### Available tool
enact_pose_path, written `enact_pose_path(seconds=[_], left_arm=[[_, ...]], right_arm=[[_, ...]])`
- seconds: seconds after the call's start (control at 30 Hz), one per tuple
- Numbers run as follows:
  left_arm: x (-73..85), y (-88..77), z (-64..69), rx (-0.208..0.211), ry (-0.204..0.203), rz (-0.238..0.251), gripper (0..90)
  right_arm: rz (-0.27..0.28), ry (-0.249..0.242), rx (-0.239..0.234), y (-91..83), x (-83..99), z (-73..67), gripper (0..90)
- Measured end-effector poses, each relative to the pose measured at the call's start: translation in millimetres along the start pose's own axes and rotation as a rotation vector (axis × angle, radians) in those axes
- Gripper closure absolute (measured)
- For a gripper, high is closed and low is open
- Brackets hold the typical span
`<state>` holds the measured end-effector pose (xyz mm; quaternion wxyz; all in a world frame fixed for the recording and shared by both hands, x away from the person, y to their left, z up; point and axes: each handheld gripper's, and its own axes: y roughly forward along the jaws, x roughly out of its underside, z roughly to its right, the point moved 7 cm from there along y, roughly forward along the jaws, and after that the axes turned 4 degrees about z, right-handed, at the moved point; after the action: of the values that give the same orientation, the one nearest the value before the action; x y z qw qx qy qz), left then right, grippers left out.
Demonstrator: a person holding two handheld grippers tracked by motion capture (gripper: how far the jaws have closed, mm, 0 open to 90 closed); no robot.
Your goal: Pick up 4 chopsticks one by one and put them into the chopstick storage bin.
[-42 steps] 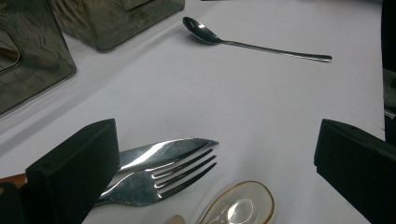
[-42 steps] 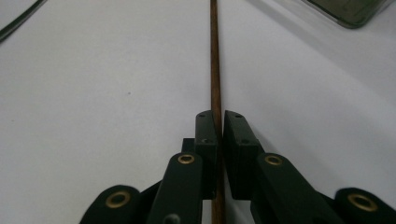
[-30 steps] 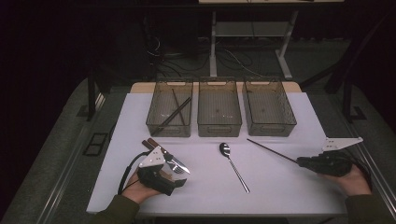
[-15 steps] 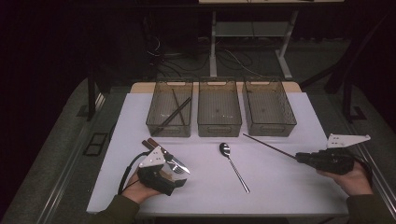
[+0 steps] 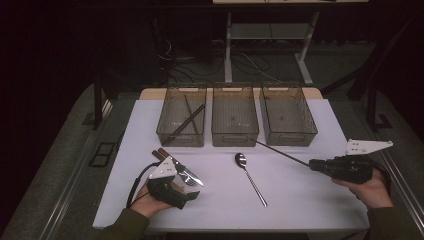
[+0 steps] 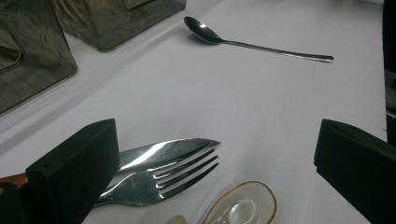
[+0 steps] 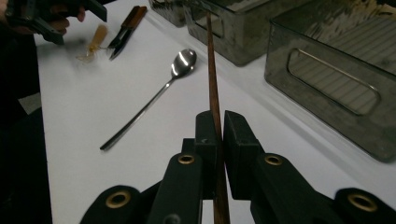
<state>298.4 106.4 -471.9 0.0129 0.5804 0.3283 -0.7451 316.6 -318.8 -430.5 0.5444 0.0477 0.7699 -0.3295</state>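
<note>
Resting at the left of the white desk [image 5: 300, 200]: the left gripper [image 5: 186, 195], held in the person's left hand [image 5: 150, 202], jaws standing wide apart with nothing pressed between them. Lying just under and beside those jaws: a knife [image 6: 159, 150] and a fork [image 6: 159, 179], brown handles pointing away toward the left bin, the fork partly over the knife blade. Showing next to the fork, in the left gripper view: a small clear spoon with a golden rim [image 6: 240, 205].

Standing in a row at the far side of the desk: three smoky see-through bins. Holding two dark chopsticks crossed inside: the left bin [image 5: 167, 132]. Then the middle bin [image 5: 235, 137], then the right bin [image 5: 287, 137].

Lying near the middle of the desk, bowl toward the bins: a long steel spoon [image 5: 250, 177], apart from everything else.

Hovering at the right, above the desk: the right gripper [image 5: 312, 165] in the person's right hand [image 5: 370, 190], jaws nearly closed, pinching one end of a brown chopstick [image 5: 282, 154]. Pointing up and left toward the front of the middle and right bins: the free end of that chopstick, clear of the desk.
</note>
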Motion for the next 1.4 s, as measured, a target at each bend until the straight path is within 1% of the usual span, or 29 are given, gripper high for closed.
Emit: enact_pose_path(seconds=[0.17,0.3,0.53,0.7,0.73,0.97,1.1,1.2,1.27,1.3,1.4], left_arm=[[-0.6,-1.5,0.4,-0.003,0.004,0.005,0.0],[-0.5,-1.1,0.6,-0.003,0.004,0.004,0.0],[-0.5,-0.5,0.8,-0.002,0.005,0.004,0.0],[-0.4,-0.5,0.6,-0.003,0.003,0.005,0.0],[-0.8,-0.1,1.1,-0.003,-0.003,0.010,0.0],[0.2,-0.2,0.1,-0.008,0.001,0.004,0.0],[0.5,-0.7,-0.9,-0.009,-0.006,0.008,0.0],[0.2,-0.8,-0.7,-0.007,-0.004,0.010,0.0],[0.3,-0.7,-0.8,-0.007,-0.003,0.009,0.0],[0.2,-0.8,-0.8,-0.007,-0.003,0.010,0.0],[0.1,-0.7,-0.6,-0.006,-0.003,0.013,0.0]], right_arm=[[0.002,-0.007,-0.005,7.7,-7.3,-3.2,84.5],[0.021,-0.006,-0.008,12.8,-15.3,-4.4,84.5],[0.025,-0.015,-0.017,28.1,-27.7,-8.2,84.5],[0.036,-0.004,-0.038,37.9,-37.0,-13.1,84.5],[0.037,-0.005,-0.040,40.3,-38.9,-14.1,84.5],[0.025,-0.012,-0.037,58.4,-50.2,-18.7,84.5],[0.030,-0.008,-0.039,68.3,-57.1,-20.4,84.5],[0.027,-0.005,-0.038,75.6,-61.9,-21.6,84.5],[0.027,0.008,-0.040,80.9,-64.8,-22.6,84.5],[0.028,0.002,-0.036,83.7,-66.2,-22.5,84.5],[0.022,0.005,-0.034,91.3,-70.1,-24.3,84.5]])
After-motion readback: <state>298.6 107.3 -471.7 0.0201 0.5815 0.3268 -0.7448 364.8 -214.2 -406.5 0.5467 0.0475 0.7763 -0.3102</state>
